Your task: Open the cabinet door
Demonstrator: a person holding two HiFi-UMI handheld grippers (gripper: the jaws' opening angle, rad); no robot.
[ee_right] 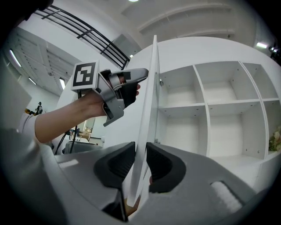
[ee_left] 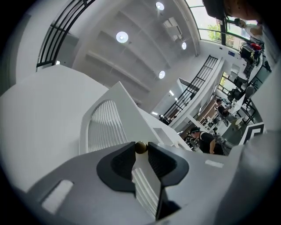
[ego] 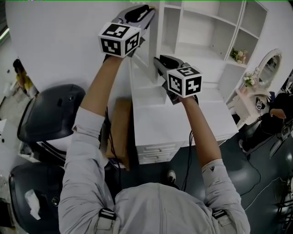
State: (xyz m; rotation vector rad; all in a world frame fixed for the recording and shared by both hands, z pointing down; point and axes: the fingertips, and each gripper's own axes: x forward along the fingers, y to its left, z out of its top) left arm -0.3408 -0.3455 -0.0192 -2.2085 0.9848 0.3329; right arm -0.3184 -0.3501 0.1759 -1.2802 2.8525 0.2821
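Left gripper (ego: 147, 10) pinches the brass knob (ee_left: 140, 147); right gripper (ego: 158, 60) clamps the cabinet door (ee_right: 149, 88) by its edge. Beneath both lies the white surface (ego: 183, 123), with black chairs (ego: 55, 112) left of the left gripper.

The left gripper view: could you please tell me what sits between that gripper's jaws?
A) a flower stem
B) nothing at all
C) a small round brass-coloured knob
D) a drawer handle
C: the left gripper has its jaw tips closed on either side of a small round brass-coloured knob on the white cabinet door.
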